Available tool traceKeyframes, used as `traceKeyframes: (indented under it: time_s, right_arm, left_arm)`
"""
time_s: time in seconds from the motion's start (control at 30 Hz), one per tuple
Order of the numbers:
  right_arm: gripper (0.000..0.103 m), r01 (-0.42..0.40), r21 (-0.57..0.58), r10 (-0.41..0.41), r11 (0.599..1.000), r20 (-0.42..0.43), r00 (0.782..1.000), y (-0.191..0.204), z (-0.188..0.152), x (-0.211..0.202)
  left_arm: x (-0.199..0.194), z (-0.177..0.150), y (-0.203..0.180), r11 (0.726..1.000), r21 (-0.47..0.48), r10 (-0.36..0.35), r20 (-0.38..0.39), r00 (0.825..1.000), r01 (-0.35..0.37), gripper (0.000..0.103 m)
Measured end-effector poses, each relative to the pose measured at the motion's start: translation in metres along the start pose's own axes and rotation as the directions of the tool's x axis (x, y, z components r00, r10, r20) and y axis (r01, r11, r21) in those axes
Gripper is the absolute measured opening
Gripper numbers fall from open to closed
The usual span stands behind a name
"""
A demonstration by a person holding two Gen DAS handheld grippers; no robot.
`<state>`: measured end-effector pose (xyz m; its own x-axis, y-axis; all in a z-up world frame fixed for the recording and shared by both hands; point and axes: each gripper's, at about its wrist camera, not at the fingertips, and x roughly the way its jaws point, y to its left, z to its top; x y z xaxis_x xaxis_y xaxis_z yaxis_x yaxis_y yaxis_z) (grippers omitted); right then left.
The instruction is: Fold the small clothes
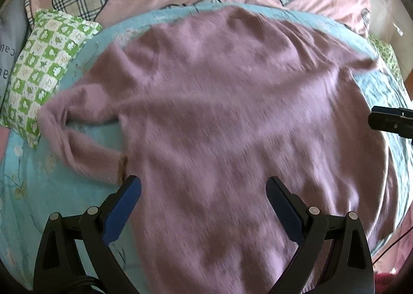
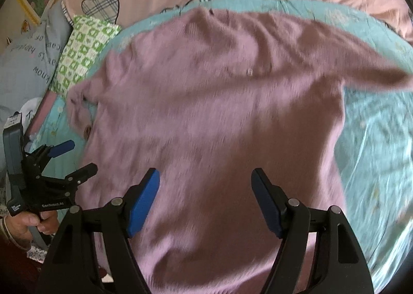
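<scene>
Mauve knit sweater [image 1: 219, 113] lies spread flat on teal bedsheet [image 1: 31, 190], body reaching ahead of both sets of fingers and under them. Left gripper [image 1: 204, 190] jaws wide, nothing between the pads, hem below. Right gripper [image 2: 205, 183] also wide, empty, over the lower body. One sleeve folded back beside the left gripper's left finger. Green checked pillow [image 1: 44, 67] farther off that side. Frames blurred.

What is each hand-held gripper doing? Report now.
Left hand-held gripper: open, holding nothing, above the sweater.
Right hand-held gripper: open, holding nothing.
</scene>
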<state>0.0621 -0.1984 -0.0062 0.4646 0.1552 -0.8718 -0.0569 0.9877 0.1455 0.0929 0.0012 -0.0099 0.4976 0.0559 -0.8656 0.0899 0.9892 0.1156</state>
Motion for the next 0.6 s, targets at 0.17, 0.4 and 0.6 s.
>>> traceKeyframes:
  time_s: [0.17,0.4,0.6]
  right_arm:
    - [0.074,0.013,-0.031,-0.012,0.999,0.044,0.999,-0.015,0.044,0.0]
    - [0.074,0.03,-0.096,-0.023,0.995,0.071,0.997,-0.038,0.112,0.009]
    - [0.074,0.024,-0.121,-0.013,0.992,0.088,0.996,-0.064,0.169,0.022]
  left_arm:
    - [0.007,0.043,0.021,1.0,-0.005,0.009,0.007,1.0,-0.009,0.098]
    - [0.032,0.119,0.057,0.996,-0.03,-0.082,0.006,0.997,0.082,0.098]
    - [0.068,0.189,0.093,0.987,-0.057,-0.148,-0.015,0.989,0.147,0.098]
